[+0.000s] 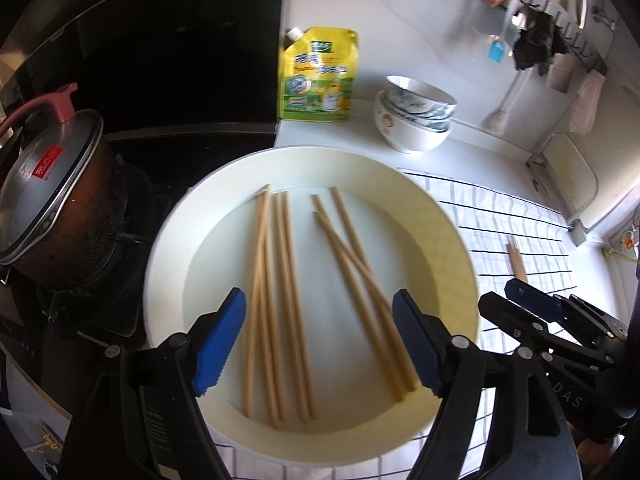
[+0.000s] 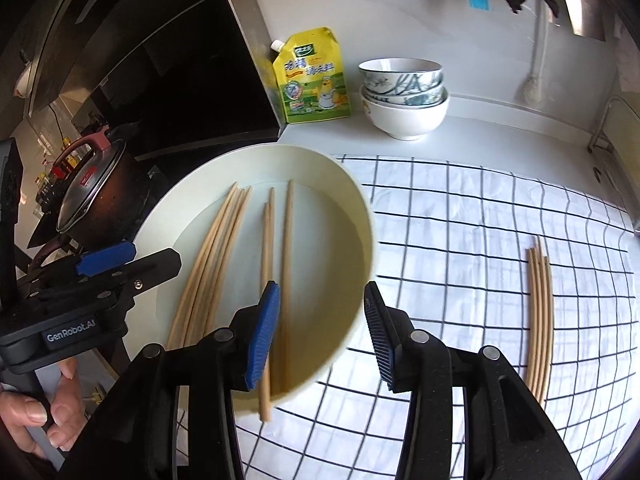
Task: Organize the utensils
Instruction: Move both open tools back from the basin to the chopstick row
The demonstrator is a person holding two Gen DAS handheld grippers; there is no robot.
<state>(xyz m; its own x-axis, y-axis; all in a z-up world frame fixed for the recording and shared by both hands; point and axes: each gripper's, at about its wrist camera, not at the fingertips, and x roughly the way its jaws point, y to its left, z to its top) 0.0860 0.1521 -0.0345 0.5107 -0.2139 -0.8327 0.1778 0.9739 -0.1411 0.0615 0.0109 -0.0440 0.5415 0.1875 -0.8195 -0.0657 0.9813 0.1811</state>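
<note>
Both grippers, left (image 1: 320, 344) and right (image 2: 322, 334), hung with jaws apart and empty; crossed chopsticks (image 1: 352, 272) in the bowl (image 1: 168, 248) risked a double grab.

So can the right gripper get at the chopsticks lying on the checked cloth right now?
Probably yes. The right gripper, jaws open and empty, hangs over the basin's rim; the chopstick bundle lies uncovered on the checked cloth to its right, with nothing between.

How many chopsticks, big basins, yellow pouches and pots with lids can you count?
Chopsticks in the basin: 7
Chopsticks on the checked cloth: 4
Basin: 1
Yellow pouch: 1
Pot: 1
Total: 14
</note>
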